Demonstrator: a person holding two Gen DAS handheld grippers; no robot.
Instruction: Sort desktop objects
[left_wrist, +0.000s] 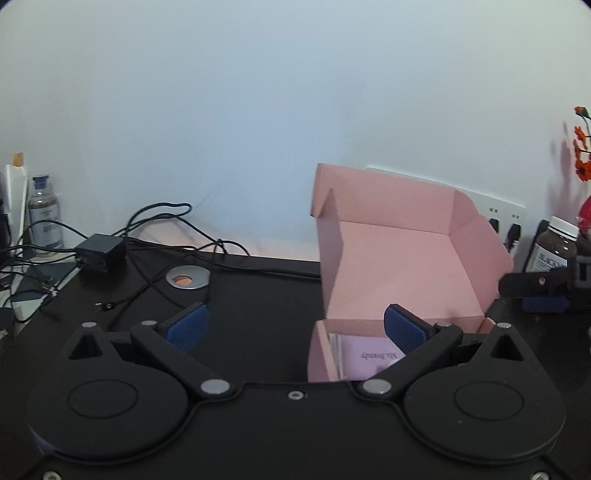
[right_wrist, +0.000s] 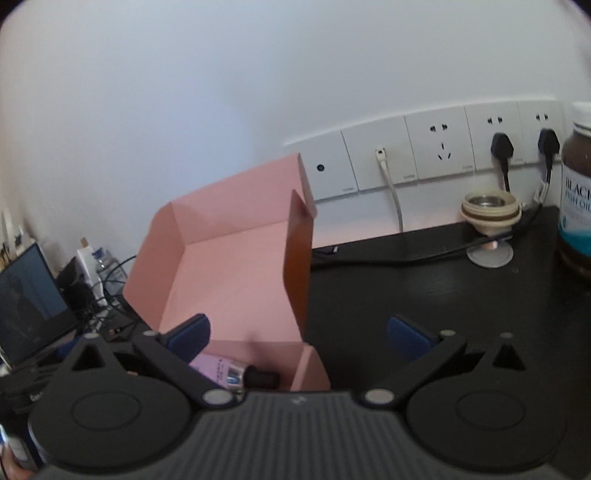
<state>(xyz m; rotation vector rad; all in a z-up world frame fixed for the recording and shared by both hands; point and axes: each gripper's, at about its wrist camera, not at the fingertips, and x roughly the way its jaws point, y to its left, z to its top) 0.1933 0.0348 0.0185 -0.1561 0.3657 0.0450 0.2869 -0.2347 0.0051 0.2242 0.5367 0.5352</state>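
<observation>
Left gripper (left_wrist: 295, 326) spread wide, nothing between its blue pads (left_wrist: 186, 326), hovering over the black desk (left_wrist: 258, 295) just left of the pink box (left_wrist: 399, 258); its right pad overlaps the box's front left corner in the left wrist view, touching or not I cannot tell. Right gripper (right_wrist: 299, 334) also wide apart, holding nothing, straddling the box's right wall, left pad over the box interior, right pad over bare desk right of the box.

Pink box sits on the desk with lid flipped up against the white wall (left_wrist: 258, 110). Inside it: a lilac card or packet (left_wrist: 369, 356) with printed script, and a lilac tube (right_wrist: 221, 369) with dark cap lying flat near the front.

Right of the box: brown supplement bottle (right_wrist: 576, 199) with white cap, a cream threaded ring (right_wrist: 489, 208) over a desk cable grommet, black cables. Behind the box on the wall, a row of white sockets (right_wrist: 436, 151), two black plugs and one white cable in them. Orange flowers (left_wrist: 581, 147) far right of the box.

Left of the box: silver grommet (left_wrist: 187, 277), black adapter (left_wrist: 101, 254) with tangled cords, a clear bottle (left_wrist: 44, 214), a dark laptop screen (right_wrist: 29, 295).
</observation>
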